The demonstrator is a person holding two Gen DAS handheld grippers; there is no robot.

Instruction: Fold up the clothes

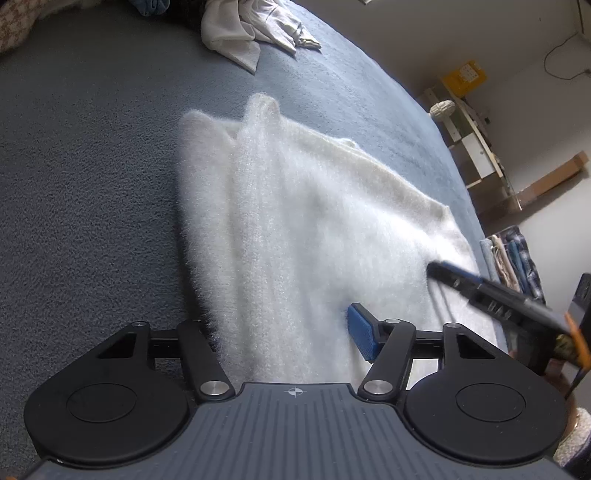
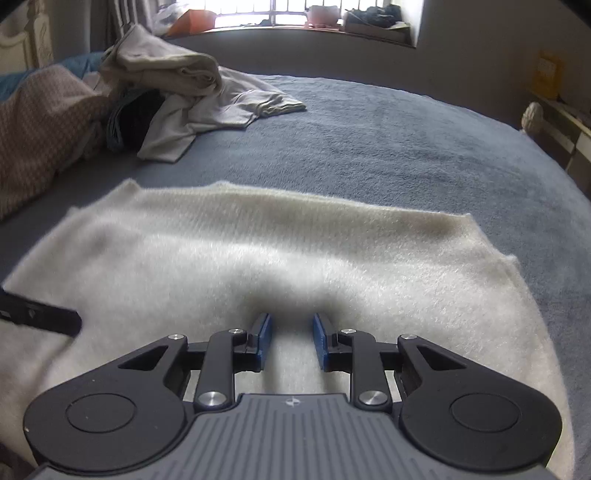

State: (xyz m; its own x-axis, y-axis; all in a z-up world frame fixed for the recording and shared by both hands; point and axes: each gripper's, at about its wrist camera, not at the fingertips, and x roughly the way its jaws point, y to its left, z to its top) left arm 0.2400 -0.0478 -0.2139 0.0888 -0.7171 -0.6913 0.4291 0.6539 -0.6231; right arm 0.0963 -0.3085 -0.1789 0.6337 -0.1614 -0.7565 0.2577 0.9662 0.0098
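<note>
**Both grippers at the near hem of the white sweater, fold pick-up being set**

Right gripper (image 2: pixel 291 341): nose-down on the fuzzy white sweater (image 2: pixel 280 258), tips sunk into the pile near the garment's near edge. The two blue pads (image 2: pixel 264 338) stand a narrow gap apart with a strip of knit showing between them. The cloth dimples around the tips, but the pads do not visibly press the strip from both sides, so I read this as a pinch being set, not yet made. Likely reason for the steep angle: to gather a ridge of the thick knit off the bed so the jaws have something to bite.

Left gripper (image 1: pixel 284 328): also over the near part of the sweater, further along the same edge. Only one blue pad (image 1: pixel 360 334) shows; the other is hidden under the fluff, which wells up between the fingers. Jaws stand moderately apart. Whether they grip cloth I cannot tell. In the right wrist view its dark finger enters at the left edge, resting on the knit.

Sweater: spread flat on the blue-grey blanket (image 2: pixel 388 147), with a raised lengthwise crease seen from the left wrist. Lying flat suits a fold away from the person; two holds spaced along one edge would keep that edge straight when lifted.

Farther off: a heap of unfolded pale clothes (image 2: pixel 192 92), well apart from the sweater, presumably waiting. Beyond it, the window (image 2: pixel 288 13).
</note>
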